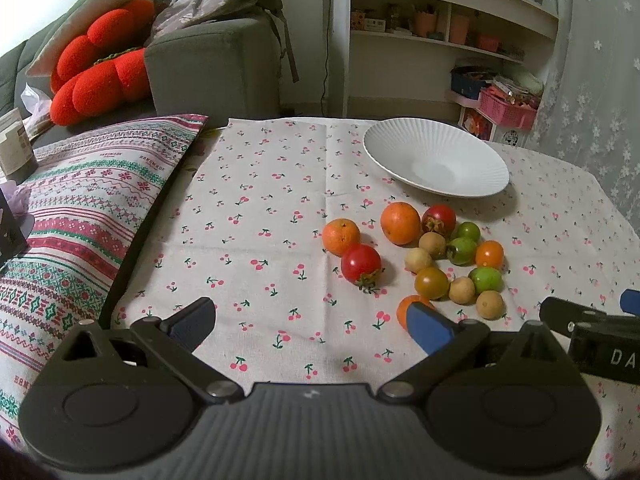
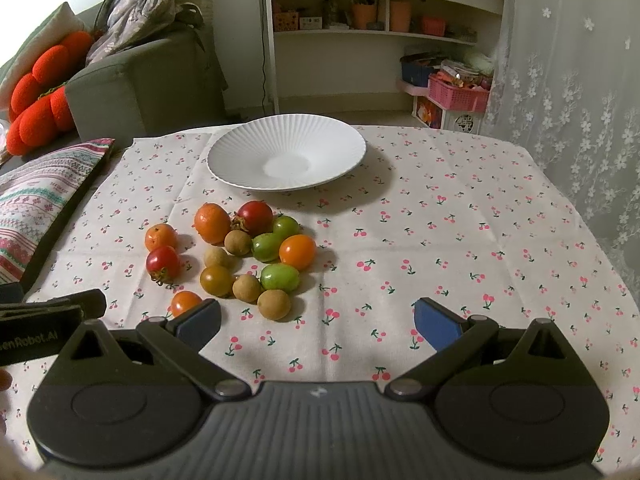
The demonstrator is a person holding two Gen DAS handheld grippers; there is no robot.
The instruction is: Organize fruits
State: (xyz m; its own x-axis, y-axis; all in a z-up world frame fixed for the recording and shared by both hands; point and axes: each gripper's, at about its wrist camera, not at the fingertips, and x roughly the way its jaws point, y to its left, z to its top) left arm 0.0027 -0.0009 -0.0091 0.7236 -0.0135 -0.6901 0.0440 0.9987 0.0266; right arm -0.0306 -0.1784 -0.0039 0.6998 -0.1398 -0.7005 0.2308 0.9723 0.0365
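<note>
Both sets of fingers apart, empty: left gripper, right gripper. Loose fruits on counter, near white plate. Judged light, round, roll-prone, tomatoes soft; pinch gently across widest middle.

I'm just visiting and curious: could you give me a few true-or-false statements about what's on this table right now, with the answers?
1. The white plate has fruit in it. False: it is bare; all the fruit lies on the cherry-print cloth.
2. Both pairs of tongs, left and right, are open and hold nothing. True.
3. The fruit pile includes green pieces. True.
4. A banana lies among the fruit. False: only small round fruits show.
5. The plate sits nearer the cameras than the fruit. False: it lies beyond the fruit, toward the shelves.
</note>
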